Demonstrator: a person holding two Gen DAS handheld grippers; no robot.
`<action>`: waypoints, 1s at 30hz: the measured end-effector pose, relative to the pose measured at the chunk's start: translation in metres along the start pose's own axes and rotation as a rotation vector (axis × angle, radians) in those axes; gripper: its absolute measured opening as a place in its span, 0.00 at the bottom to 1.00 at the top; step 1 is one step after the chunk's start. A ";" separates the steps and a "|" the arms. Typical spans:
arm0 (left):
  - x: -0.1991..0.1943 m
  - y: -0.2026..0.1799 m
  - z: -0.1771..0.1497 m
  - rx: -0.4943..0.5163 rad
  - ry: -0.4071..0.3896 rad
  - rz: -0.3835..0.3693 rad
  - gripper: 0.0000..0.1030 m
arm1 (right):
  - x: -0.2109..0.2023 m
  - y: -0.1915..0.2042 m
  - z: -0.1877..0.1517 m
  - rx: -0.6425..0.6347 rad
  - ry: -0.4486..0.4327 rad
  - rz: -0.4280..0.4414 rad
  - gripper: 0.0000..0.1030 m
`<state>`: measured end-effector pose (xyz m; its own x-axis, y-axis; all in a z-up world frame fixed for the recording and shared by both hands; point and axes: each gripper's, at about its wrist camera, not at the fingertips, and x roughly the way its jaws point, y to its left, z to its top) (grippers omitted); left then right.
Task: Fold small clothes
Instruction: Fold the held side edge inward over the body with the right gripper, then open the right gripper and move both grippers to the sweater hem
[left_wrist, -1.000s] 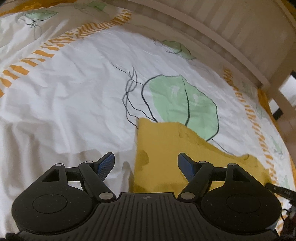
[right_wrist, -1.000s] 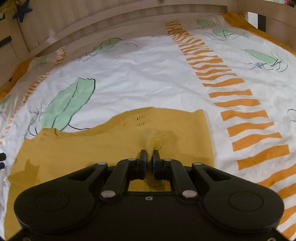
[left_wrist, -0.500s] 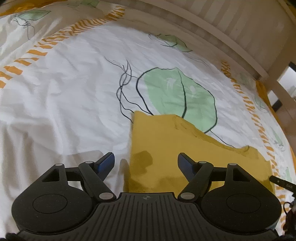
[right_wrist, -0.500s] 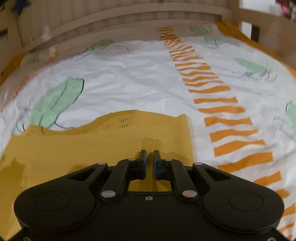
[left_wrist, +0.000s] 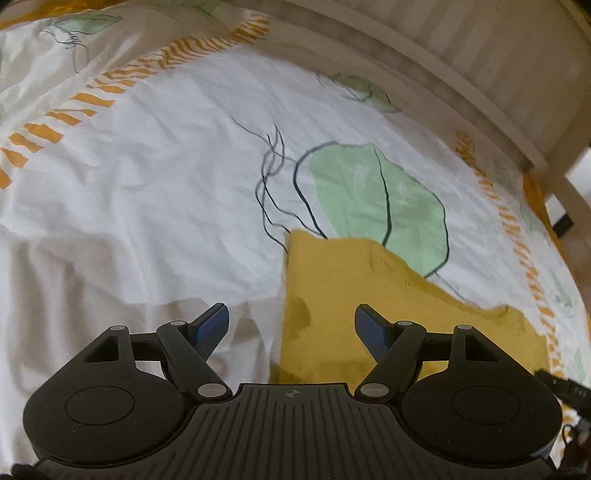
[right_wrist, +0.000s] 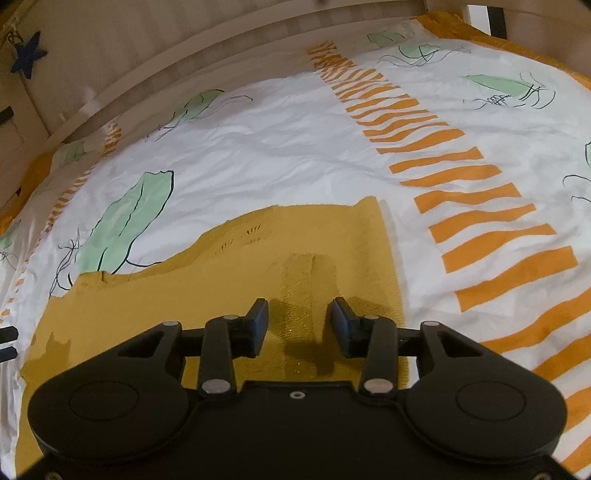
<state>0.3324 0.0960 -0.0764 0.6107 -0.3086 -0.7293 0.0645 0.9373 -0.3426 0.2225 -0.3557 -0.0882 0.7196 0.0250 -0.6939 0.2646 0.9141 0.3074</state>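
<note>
A mustard-yellow knit garment (right_wrist: 295, 254) lies flat on the bed sheet, folded into a wide strip. It also shows in the left wrist view (left_wrist: 369, 295), its left edge between my fingers. My left gripper (left_wrist: 291, 325) is open and empty, hovering over the garment's left edge. My right gripper (right_wrist: 300, 321) is open and empty just above the garment's right part, where a small raised pinch mark stands in the cloth.
The white sheet (right_wrist: 258, 155) has green leaf prints (left_wrist: 373, 199) and orange stripes (right_wrist: 476, 206). A wooden slatted bed rail (left_wrist: 461, 85) curves round the far side. The tips of the other gripper show at the left edge (right_wrist: 5, 343).
My right gripper opened and let go of the garment, which settled flat. My left gripper stayed open and shifted slightly left over the garment's edge.
</note>
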 end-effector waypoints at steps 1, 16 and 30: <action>0.002 -0.001 -0.001 0.012 0.009 0.001 0.72 | 0.001 0.000 -0.001 -0.003 0.000 -0.002 0.50; 0.021 -0.014 -0.014 0.166 0.079 0.078 0.72 | 0.004 0.007 -0.013 -0.186 -0.033 -0.227 0.85; 0.027 -0.019 -0.020 0.213 0.072 0.102 0.79 | 0.003 -0.024 0.009 0.009 -0.035 -0.243 0.94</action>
<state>0.3319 0.0671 -0.1012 0.5653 -0.2145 -0.7965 0.1749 0.9748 -0.1384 0.2241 -0.3810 -0.0911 0.6559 -0.2089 -0.7254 0.4380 0.8880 0.1403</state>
